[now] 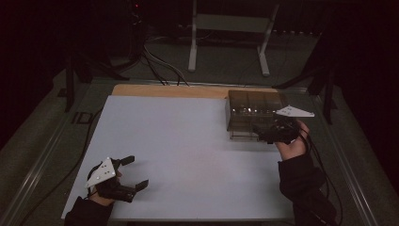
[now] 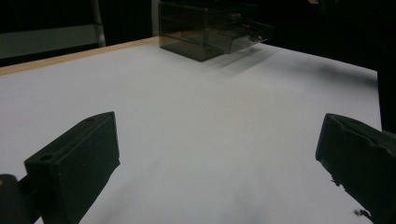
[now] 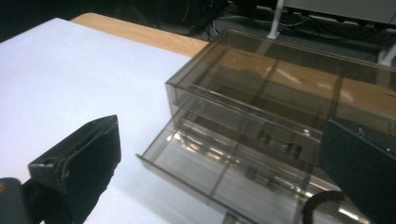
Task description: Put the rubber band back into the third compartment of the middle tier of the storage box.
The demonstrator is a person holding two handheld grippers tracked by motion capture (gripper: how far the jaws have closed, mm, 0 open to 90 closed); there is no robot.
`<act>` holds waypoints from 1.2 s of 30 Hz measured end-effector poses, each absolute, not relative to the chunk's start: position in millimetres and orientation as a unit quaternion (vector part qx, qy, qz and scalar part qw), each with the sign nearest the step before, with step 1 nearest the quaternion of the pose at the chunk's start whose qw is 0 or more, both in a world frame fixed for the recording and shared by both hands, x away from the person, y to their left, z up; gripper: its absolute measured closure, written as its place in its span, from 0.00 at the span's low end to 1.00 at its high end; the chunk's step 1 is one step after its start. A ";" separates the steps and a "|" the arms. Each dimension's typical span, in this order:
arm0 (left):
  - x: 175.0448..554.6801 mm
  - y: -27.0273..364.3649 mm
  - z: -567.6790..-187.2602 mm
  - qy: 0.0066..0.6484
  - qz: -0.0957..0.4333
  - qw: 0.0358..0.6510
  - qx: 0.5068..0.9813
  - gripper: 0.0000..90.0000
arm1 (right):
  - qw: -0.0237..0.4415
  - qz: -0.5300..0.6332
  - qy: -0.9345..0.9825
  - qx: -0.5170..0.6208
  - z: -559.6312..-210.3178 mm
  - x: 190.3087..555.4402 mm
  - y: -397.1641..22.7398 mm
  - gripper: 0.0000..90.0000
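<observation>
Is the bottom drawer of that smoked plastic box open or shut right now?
Open: the bottom drawer juts out past the box front, and looks empty.

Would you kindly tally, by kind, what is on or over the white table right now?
Smoky clear drawer box, lower drawer pulled out: 1
Hand-held claws, both open: 2, left claw and right claw
Total: 3

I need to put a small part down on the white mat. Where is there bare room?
The wide stretch of mat between the left hand-held gripper and the smoky drawer box is bare. It is crowded at the far right corner, where the lower drawer stands pulled out beside the right hand-held gripper.
</observation>
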State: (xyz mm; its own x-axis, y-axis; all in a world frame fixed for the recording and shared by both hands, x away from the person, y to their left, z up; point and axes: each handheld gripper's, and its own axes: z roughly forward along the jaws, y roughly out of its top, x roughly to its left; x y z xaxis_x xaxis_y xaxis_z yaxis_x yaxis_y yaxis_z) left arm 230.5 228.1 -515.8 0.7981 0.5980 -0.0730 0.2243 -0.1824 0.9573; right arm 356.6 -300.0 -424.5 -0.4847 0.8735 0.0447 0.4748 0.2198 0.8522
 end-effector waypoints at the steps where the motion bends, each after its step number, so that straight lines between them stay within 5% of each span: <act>1: 229.7 228.6 -515.9 0.273 0.163 0.577 0.752 0.00 | 0.231 0.434 0.746 0.450 -425.0 354.9 -299.0 0.00; 36: 227.7 227.4 -514.8 0.267 0.162 0.576 0.755 0.00 | 0.183 0.442 0.778 0.408 -499.3 297.5 -289.8 0.00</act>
State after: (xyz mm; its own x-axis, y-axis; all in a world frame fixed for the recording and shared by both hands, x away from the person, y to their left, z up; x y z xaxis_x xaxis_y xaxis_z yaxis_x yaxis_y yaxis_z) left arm 227.7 227.4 -514.8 0.8048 0.5902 -0.0630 0.2168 -0.1936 0.9568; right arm 297.5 -289.8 -499.3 -0.6001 0.7963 0.0760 0.4731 0.2767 0.8364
